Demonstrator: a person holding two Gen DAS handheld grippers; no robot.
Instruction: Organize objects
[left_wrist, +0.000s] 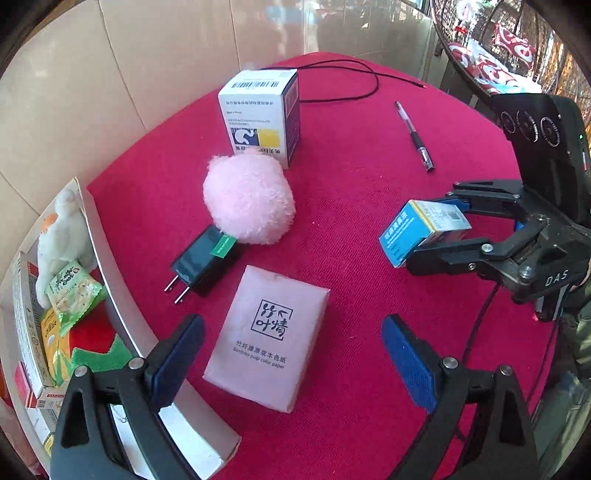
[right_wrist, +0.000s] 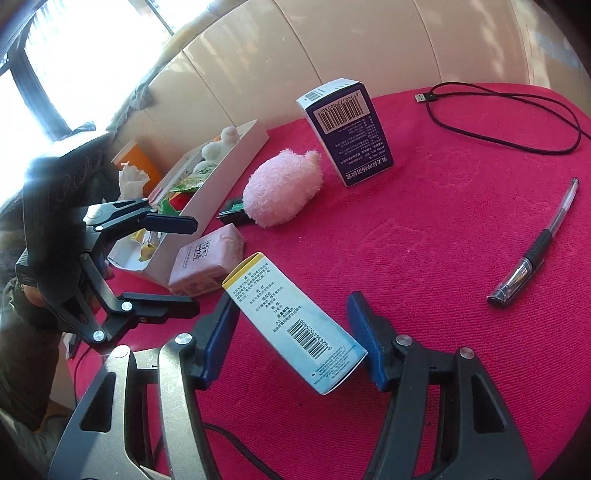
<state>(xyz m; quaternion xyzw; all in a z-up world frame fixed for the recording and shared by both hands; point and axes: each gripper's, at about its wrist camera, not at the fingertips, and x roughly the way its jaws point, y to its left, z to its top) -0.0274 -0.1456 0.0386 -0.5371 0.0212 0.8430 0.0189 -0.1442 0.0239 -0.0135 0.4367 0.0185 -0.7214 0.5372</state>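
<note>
Above the red table (left_wrist: 369, 184), left gripper (left_wrist: 291, 354) jaws spread around the pink tissue pack (left_wrist: 267, 341), not touching; at 3 o'clock, right gripper (right_wrist: 291, 332) jaws pinch a blue-white box (right_wrist: 295, 325)

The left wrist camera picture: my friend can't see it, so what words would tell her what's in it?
The left gripper hangs with open jaws over a pink tissue pack on a red table. Opposite, the right gripper holds a small blue and white box. Nearby lie a pink fluffy toy, a black plug, a pen and a tall box.
</note>
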